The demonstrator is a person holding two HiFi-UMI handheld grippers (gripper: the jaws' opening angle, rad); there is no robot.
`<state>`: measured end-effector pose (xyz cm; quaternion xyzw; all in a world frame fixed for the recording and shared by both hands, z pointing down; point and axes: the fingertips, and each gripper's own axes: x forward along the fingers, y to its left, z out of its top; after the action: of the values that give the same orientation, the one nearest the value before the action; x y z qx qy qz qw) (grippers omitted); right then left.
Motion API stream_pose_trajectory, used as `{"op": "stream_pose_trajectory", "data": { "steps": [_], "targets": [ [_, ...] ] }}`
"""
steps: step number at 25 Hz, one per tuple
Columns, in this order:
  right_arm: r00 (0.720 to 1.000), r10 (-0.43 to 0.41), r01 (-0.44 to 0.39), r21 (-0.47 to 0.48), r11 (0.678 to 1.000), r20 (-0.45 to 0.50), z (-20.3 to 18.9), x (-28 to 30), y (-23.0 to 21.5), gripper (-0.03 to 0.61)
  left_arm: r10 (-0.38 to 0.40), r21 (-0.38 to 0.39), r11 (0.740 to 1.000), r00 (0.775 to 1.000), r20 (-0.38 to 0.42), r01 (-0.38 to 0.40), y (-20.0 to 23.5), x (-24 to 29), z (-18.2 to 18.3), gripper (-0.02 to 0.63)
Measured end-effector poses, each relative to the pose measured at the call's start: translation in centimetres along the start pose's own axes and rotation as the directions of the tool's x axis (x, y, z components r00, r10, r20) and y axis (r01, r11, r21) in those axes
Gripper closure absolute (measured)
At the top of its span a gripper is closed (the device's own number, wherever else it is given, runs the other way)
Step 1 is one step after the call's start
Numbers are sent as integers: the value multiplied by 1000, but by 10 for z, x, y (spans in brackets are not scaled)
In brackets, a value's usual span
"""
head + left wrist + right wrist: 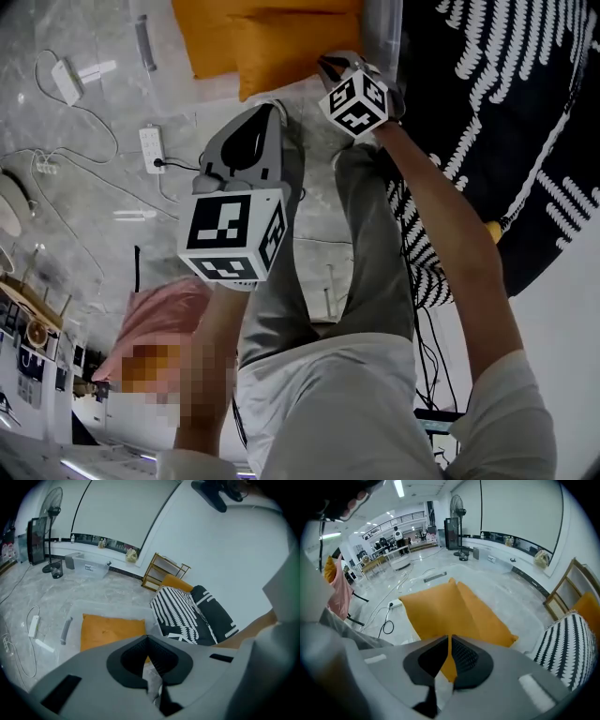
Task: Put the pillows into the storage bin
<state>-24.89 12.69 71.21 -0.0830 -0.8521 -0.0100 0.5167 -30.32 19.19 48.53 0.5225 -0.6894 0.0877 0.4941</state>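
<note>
At the far left, a power strip (152, 150) and loose cables lie on the marble floor, well away from the work. The left hand-held gripper (147, 641) hangs close to the person's body, above the legs, and tilts forward and down. Its jaws are pressed together with nothing between them, so it plays no part for now.

Ahead of it, the orange pillow (112, 632) lies largely inside the clear storage bin (112, 609). The right arm is stretched forward and steeply down to the pillow's near edge. There the right hand-held gripper (449, 641) has its jaws nearly closed on a thin fold of the orange fabric, with a corner poking out below the pads. To the right of the bin, just beside its wall, the black-and-white pillows (497, 122) are piled outside it, waiting their turn.

The main risk I see is the grip itself. So little cloth is pinched that the pillow could slide free early. It could then fold over on itself or drape across the near rim instead of settling flat. If it bunches up, the patterned pillows may not fit on top. The right hand-held gripper is also close to the bin wall, and a careless release or pull-back could knock the light plastic bin and shift it.
</note>
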Motion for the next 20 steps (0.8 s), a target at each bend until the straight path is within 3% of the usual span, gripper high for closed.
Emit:
{"op": "stream_pose_trajectory", "data": {
  "steps": [13,20],
  "targets": [
    [988,-70,37,228,973,135,-14,-94,-4,522,-80,95,992,996,-30,83,-73,12,9,604],
    [965,-163,94,310,946,204,-45,-175,-8,520,-140,174,974,989,-57,148,-141,18,8,604]
  ]
}}
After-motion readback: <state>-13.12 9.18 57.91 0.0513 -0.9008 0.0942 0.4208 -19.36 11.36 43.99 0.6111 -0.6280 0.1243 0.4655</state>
